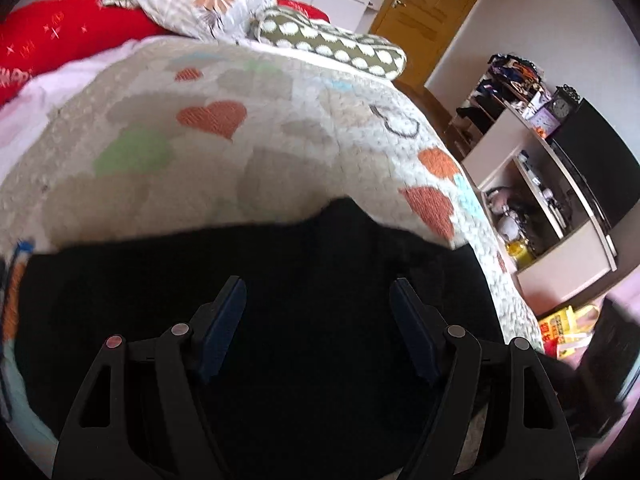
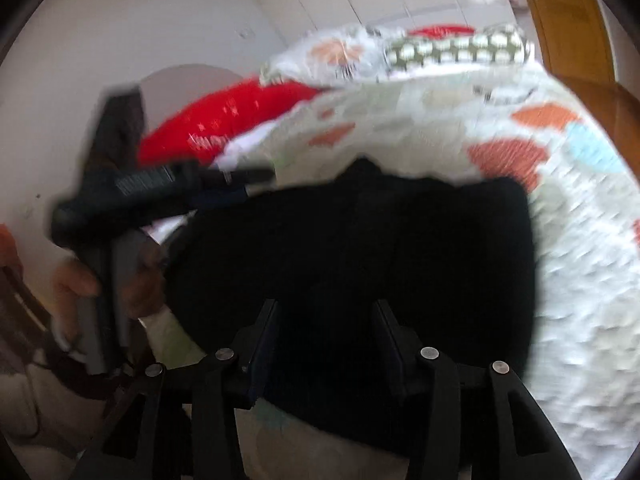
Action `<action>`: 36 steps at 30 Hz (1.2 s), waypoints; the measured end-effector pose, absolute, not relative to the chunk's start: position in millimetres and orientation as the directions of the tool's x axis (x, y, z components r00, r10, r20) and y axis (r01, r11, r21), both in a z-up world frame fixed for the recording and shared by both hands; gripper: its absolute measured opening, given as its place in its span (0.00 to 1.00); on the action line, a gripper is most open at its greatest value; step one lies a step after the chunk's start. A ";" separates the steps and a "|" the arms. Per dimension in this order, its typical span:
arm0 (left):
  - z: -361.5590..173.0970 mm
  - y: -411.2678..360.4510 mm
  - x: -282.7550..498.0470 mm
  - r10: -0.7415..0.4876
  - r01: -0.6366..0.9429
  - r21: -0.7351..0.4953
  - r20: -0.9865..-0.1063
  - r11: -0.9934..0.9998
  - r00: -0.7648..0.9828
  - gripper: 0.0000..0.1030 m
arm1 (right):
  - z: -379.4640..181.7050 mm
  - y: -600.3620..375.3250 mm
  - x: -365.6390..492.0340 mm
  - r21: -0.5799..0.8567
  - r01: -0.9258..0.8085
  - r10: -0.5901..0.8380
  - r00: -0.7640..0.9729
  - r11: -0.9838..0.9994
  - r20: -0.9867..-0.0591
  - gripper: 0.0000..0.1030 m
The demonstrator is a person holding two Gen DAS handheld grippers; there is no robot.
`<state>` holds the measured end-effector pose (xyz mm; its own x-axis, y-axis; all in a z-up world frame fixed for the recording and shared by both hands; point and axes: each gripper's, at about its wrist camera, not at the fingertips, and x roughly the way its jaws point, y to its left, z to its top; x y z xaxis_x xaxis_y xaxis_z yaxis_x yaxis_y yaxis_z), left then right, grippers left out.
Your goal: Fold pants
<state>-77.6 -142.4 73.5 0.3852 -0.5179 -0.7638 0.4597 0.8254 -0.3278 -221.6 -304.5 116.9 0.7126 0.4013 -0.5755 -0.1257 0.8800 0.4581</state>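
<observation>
The black pants (image 1: pixel 280 280) lie bunched on the bed (image 1: pixel 200 140) under the empty, open left gripper (image 1: pixel 318 300) and right gripper (image 2: pixel 326 320); soft, limp and light, they are probably best pinched at an edge, though blur hides seams.

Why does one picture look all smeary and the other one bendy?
Right wrist view: smeared by motion, so the heart-patterned quilt, red pillow and left gripper look streaky. Left wrist view: sharper, but the fisheye lens bends the quilt and wooden door into curves. In both, the black pants are so dark that no folds show.
</observation>
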 end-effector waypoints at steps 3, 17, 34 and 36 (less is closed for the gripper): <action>62.8 -158.9 -85.6 -0.557 0.480 -0.373 -0.764 0.794 0.327 0.73 | 124.0 -330.9 -232.5 0.403 -0.010 0.264 0.771 0.915 -0.580 0.49; 44.6 -223.4 -119.0 -0.545 0.605 -0.299 -0.793 0.738 0.272 0.11 | 105.3 -370.4 -236.8 0.440 0.150 0.175 0.770 0.885 -0.613 0.49; 45.8 -159.8 -107.1 -0.479 0.470 -0.290 -0.804 0.833 0.353 0.25 | 87.9 -288.9 -160.5 0.186 -0.041 0.165 0.668 0.982 -0.725 0.39; 49.7 -151.2 -110.6 -0.464 0.457 -0.275 -0.802 0.846 0.376 0.34 | 98.6 -287.6 -168.8 0.160 -0.045 0.147 0.679 0.986 -0.719 0.39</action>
<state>-110.6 -151.2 49.7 0.3760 -0.4636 -0.8023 0.4569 0.8460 -0.2747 -168.8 -287.6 98.6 0.6789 0.1474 -0.7193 -0.0451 0.9862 0.1596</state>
